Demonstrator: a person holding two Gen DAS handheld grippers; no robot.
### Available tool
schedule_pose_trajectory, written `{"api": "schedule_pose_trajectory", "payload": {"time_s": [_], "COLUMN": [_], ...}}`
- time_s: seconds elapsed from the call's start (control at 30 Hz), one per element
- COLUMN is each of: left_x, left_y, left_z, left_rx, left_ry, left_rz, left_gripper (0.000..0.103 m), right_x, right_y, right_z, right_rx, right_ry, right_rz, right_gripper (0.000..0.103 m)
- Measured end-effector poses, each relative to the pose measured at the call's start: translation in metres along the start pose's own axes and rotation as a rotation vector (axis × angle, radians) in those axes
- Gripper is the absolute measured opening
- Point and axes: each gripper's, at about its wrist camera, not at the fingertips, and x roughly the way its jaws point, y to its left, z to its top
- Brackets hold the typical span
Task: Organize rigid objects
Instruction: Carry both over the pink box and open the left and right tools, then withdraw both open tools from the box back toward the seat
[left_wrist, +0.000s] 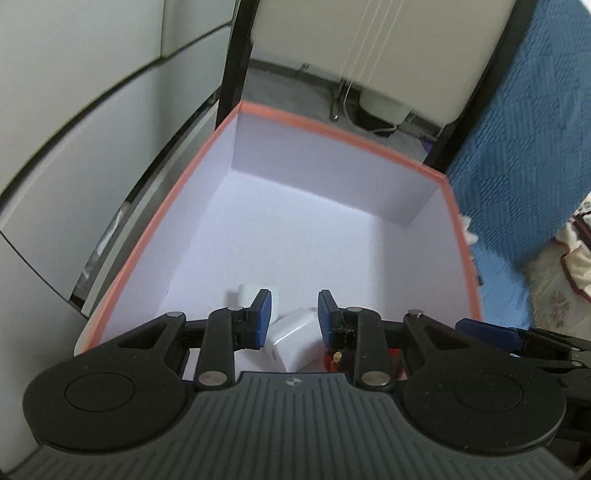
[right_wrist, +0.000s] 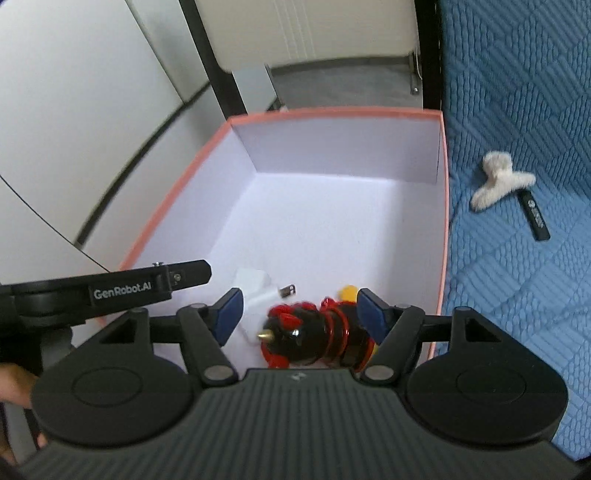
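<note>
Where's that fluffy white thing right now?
In the right wrist view, the fluffy white hair clip lies on the blue quilt, to the right of the pink-rimmed box, touching a black stick.

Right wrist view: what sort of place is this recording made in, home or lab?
Probably a home bedroom. A blue quilted bedspread lies beside the pink-rimmed box, a fluffy white hair claw lies on the quilt, and pale wardrobe-like panels stand to the left.
</note>
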Motion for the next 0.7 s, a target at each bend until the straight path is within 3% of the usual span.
{"api": "schedule_pose_trajectory", "payload": {"time_s": [0.47,0.7], "left_x": [-0.055,-0.061], "left_y": [-0.067,-0.105], "left_z": [-0.006,-0.019], "left_rx": [0.069,0.119], "left_ry": [-0.121,-0.127], "left_rz": [-0.081,-0.109], "left_gripper": [0.032,0.032], "right_x": [-0.091,-0.120], "right_y": [-0.031,-0.059], "right_z": [-0.007,-0.017], "right_rx": [-0.013,0.006], "right_ry": [-0.235,-0.292], "right_rz": [-0.063,-0.104], "right_gripper": [0.070,0.070]}}
